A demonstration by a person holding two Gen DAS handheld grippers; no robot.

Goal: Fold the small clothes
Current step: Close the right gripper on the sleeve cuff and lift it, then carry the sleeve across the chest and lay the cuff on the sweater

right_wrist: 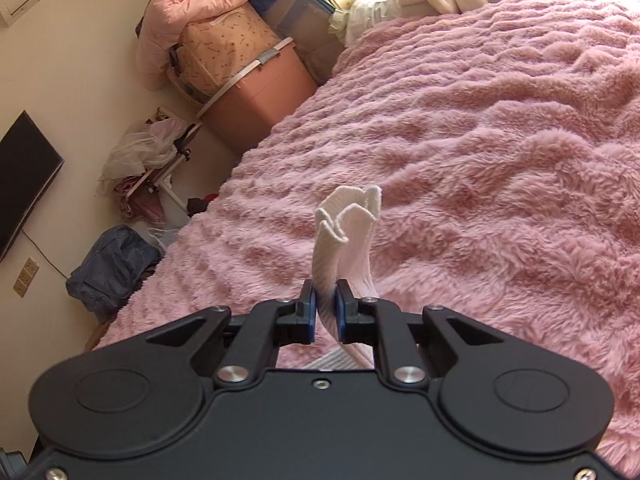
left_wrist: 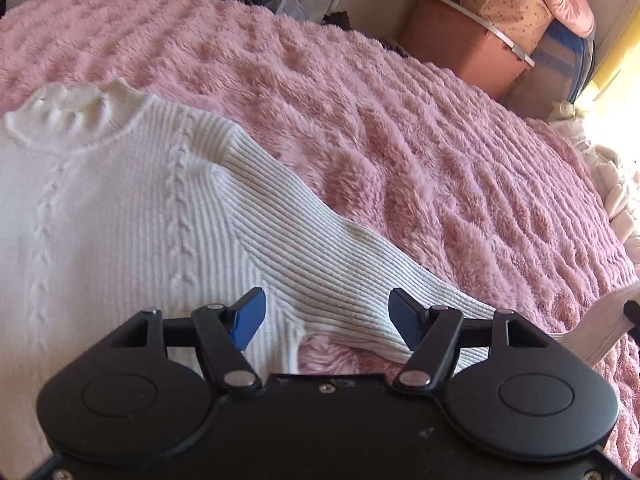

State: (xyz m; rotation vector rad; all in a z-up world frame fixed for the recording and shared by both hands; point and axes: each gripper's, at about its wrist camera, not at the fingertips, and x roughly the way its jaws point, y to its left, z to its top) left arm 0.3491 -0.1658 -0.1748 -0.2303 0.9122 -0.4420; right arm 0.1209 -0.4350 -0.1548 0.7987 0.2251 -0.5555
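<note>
Pink fleece blanket (left_wrist: 420,160) covers the whole bed, and on it lies my white ribbed sweater (left_wrist: 120,220), face up with the collar pointing away from me and its cable-knit front spread flat. From the shoulder, one sleeve (left_wrist: 320,248) runs diagonally toward the lower right of the left wrist view, so its long axis slants away from the body of the garment.

My left gripper (left_wrist: 326,316) hangs just above the armpit, where that sleeve meets the torso, with its jaws spread wide and nothing between the blue pads. My right gripper (right_wrist: 326,312) is the one at the far end of the sleeve: its jaws are pinched nearly closed on the cuff (right_wrist: 348,220), which stands up crumpled above the pads, with the sleeve fabric trailing back under the tool. In the left view I can see that same cuff end lifted off the blanket at the right edge.

I judge the fold hinges on this line: the sleeve stretches from the shoulder out to my right hand, so the cuff has to travel back across toward the torso, with the open left gripper near the seam to pin the crease.
</note>
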